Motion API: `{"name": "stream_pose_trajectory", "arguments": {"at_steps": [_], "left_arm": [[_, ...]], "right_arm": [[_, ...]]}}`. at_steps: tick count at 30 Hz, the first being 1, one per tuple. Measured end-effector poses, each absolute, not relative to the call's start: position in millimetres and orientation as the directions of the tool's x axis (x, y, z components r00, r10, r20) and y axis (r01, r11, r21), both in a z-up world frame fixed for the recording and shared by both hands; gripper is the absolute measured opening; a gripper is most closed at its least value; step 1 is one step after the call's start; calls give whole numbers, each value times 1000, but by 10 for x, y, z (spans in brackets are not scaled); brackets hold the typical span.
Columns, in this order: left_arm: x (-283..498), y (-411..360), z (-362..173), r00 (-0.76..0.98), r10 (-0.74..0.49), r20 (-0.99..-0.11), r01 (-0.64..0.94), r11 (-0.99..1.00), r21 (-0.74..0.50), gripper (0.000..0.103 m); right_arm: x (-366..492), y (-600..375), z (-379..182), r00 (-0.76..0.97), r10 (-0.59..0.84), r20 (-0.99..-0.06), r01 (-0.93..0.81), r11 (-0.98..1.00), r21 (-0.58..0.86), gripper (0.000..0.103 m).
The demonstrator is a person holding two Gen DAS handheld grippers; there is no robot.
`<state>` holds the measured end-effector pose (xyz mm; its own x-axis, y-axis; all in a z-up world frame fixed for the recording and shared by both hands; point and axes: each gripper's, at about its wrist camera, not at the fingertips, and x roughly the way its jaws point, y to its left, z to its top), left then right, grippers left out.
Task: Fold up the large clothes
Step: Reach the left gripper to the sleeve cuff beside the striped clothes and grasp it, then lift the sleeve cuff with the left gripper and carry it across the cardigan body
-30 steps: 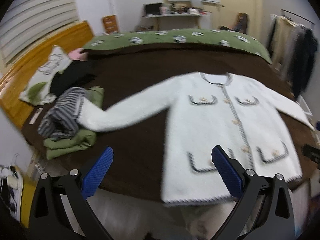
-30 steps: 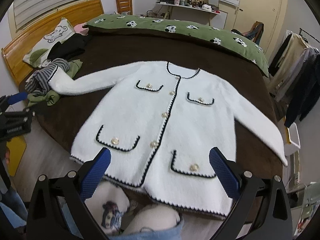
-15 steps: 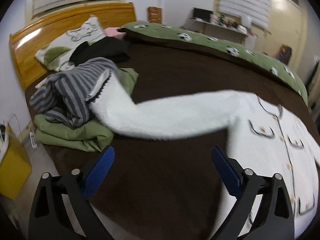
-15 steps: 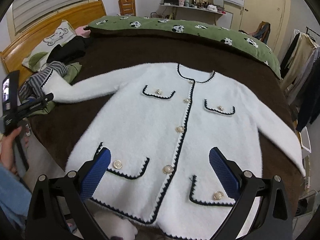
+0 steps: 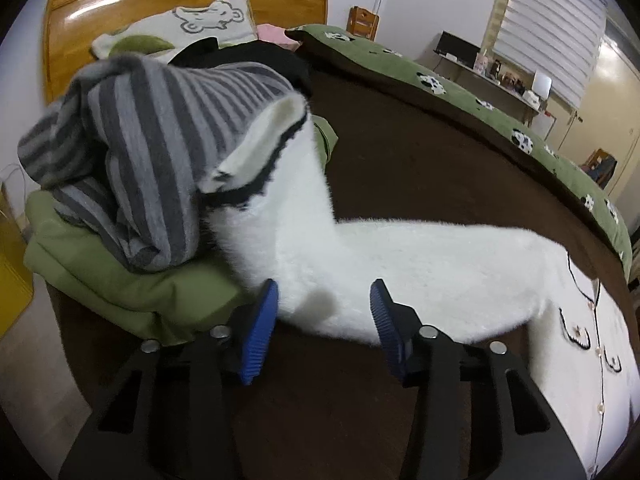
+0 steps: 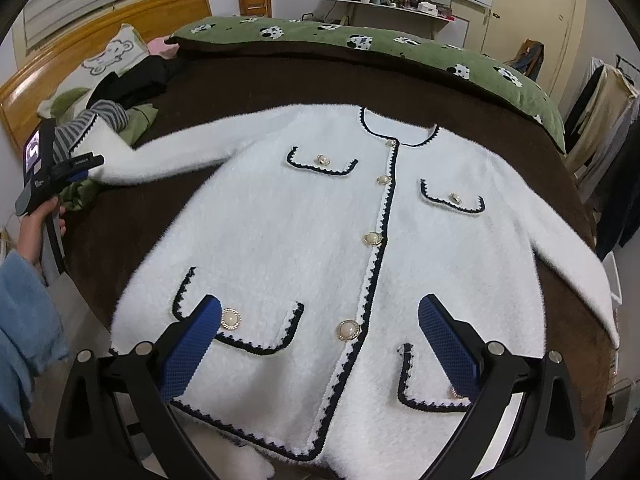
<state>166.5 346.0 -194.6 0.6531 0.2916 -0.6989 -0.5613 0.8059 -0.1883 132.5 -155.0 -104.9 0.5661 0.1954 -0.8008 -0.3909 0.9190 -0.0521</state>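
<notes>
On the brown bed (image 6: 248, 80), a white cardigan (image 6: 320, 240) lies flat. The left gripper (image 5: 322, 320) is closing around its sleeve (image 5: 360, 272); pinch both layers near the bed's edge. The right gripper (image 6: 320, 344) hovers wide, empty.

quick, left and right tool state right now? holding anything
Left tool: closing around the white cardigan's sleeve; the sleeve lies between its fingers, not yet pinched.
Right tool: open, hovering over the cardigan's hem, holding nothing.
</notes>
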Motion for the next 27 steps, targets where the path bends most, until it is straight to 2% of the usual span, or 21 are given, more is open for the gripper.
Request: {"name": "stream_pose_trajectory", "arguments": {"at_steps": [2,4,5,7,12,13,14,15,17,20,27], "left_arm": [[1714,3450,-1968,654,293,-698,-548,819,-170,44],[1777,3442,-1996,653,273,-706,-523,837,-160,20],[1799,3459,-2022,650,255,-716,-520,836,-175,4],[1831,3491,-2072,654,216,-725,-511,833,-214,4],[1713,3489,-2048,685,214,-697,-523,810,-265,4],[1653,3447,-1994,692,239,-682,-527,812,-250,4],[1595,3406,-1942,693,273,-667,-536,814,-224,13],[1537,3373,-1887,699,300,-649,-541,815,-206,30],[1451,3336,-1795,708,338,-620,-549,816,-182,52],[1404,3331,-1711,684,395,-613,-580,804,-129,56],[1470,3543,-1833,677,366,-638,-601,775,-193,56]], "right_arm": [[1350,-1551,-1059,568,190,-801,-389,920,-57,97],[1380,-1556,-1075,570,189,-800,-383,922,-55,97],[1391,-1552,-1080,568,188,-801,-381,923,-54,97],[1415,-1533,-1097,567,188,-802,-384,922,-56,97],[1440,-1473,-1105,564,195,-802,-400,915,-59,97],[1439,-1467,-1109,562,198,-803,-402,914,-55,97],[1435,-1456,-1116,560,200,-804,-404,913,-54,97],[1429,-1449,-1129,559,201,-804,-407,912,-55,97],[1419,-1439,-1152,556,201,-807,-412,910,-57,97],[1408,-1436,-1187,549,202,-811,-416,908,-55,97],[1405,-1441,-1236,545,201,-814,-415,908,-53,97]]}}
